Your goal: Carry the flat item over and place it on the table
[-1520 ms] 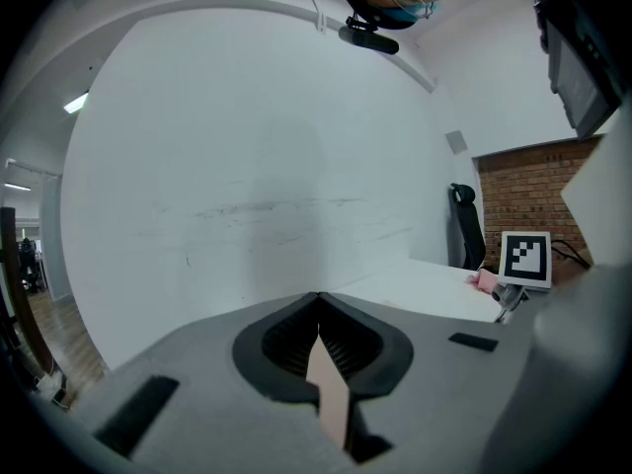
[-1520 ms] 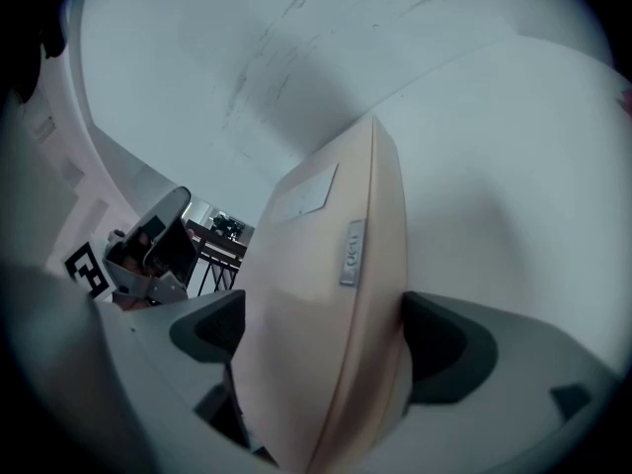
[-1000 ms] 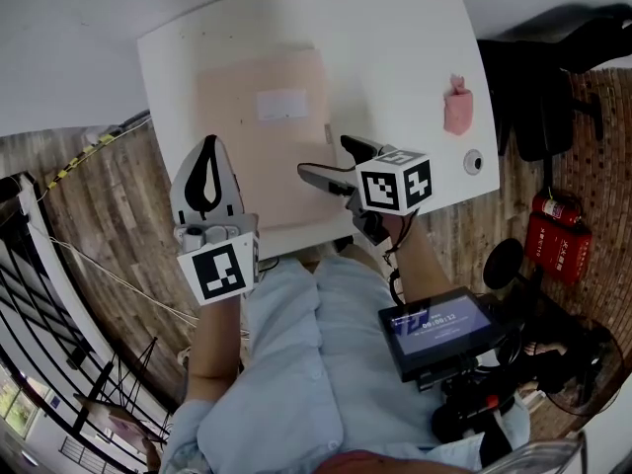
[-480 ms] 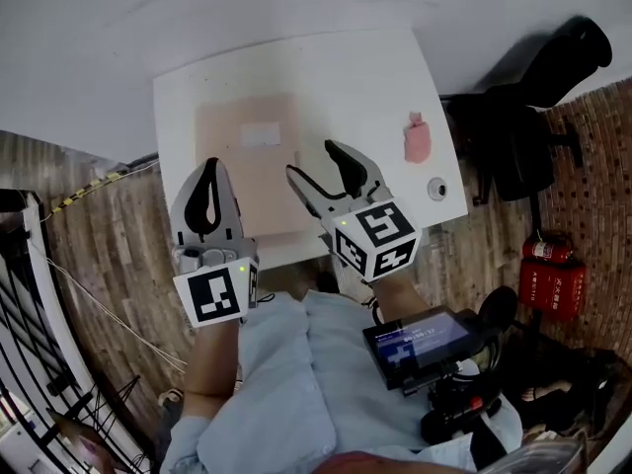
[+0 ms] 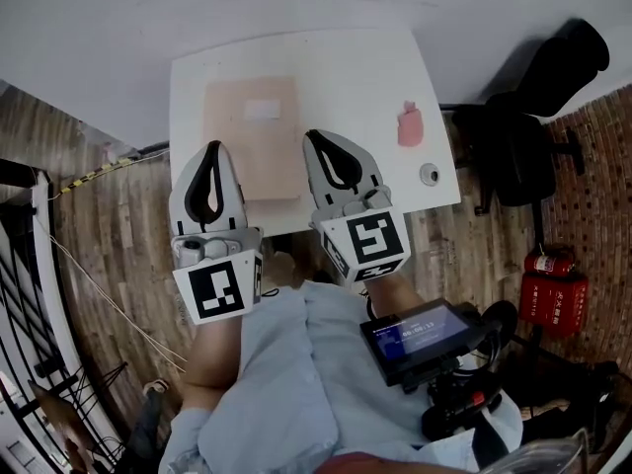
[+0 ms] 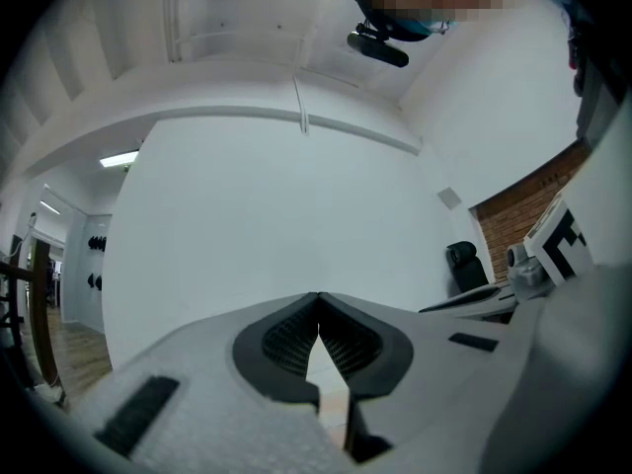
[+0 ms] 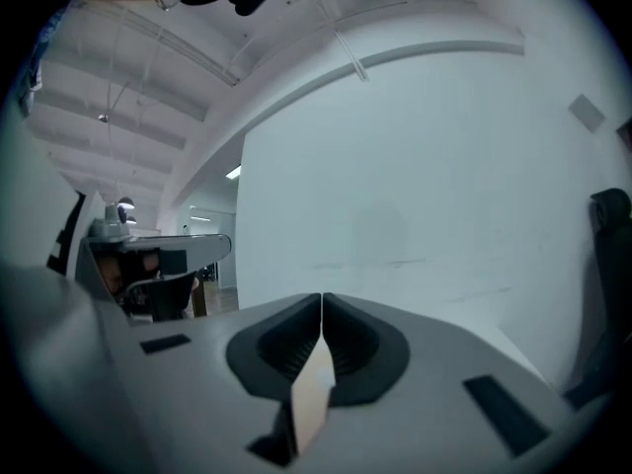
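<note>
The flat item, a pale pink envelope point(image 5: 252, 141) with a white label point(image 5: 262, 110), lies flat on the white table point(image 5: 365, 77), left of the middle. My left gripper point(image 5: 210, 149) is held over the table's front left edge beside the envelope, jaws shut with nothing in them. My right gripper point(image 5: 315, 137) is at the envelope's right edge, also shut and empty. In the left gripper view point(image 6: 318, 296) and the right gripper view point(image 7: 322, 296) the tips meet, pointing at a white wall. A pinkish sliver shows behind the tips.
A small pink object point(image 5: 409, 126) and a small round thing point(image 5: 429, 174) lie on the table's right side. A black chair point(image 5: 523, 117) stands right of the table, a red fire extinguisher point(image 5: 553, 289) on the brick floor. A screen point(image 5: 420, 332) hangs at the person's waist.
The right gripper's jaws went from wide open beside the envelope to shut, and it drew back and turned upright. The camera rose, so the table looks smaller. The left gripper stayed shut.
</note>
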`<state>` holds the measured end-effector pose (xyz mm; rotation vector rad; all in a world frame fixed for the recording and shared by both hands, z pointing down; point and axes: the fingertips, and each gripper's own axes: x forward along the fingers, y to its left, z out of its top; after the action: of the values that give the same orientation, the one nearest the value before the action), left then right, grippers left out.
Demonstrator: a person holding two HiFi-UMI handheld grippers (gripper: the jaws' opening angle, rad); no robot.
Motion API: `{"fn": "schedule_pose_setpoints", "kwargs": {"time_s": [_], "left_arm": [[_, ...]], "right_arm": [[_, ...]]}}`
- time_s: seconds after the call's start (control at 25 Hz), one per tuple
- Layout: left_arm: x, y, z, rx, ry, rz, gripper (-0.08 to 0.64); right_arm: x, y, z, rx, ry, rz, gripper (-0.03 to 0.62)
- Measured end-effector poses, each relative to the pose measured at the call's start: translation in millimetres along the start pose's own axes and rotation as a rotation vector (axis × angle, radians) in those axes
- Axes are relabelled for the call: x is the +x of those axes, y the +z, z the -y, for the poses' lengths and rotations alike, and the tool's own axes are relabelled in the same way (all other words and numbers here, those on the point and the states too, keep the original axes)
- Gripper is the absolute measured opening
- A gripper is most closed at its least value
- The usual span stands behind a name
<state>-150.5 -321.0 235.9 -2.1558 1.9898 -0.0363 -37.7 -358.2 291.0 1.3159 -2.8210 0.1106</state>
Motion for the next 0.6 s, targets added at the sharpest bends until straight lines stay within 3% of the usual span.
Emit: {"fn": "schedule_pose_setpoints", "kwargs": {"time_s": [0.28,0.6], "left_arm": [[-26,15,7,0.004,0.025,0.021,0.009],[-30,23,8,-0.008,0.027,0.028,0.009]], "right_arm": [[-31,10,-5,-0.068,-0.06,0.033,0.005],[-39,15,-11,-0.097,-0.046,0.057,0.005]]}}
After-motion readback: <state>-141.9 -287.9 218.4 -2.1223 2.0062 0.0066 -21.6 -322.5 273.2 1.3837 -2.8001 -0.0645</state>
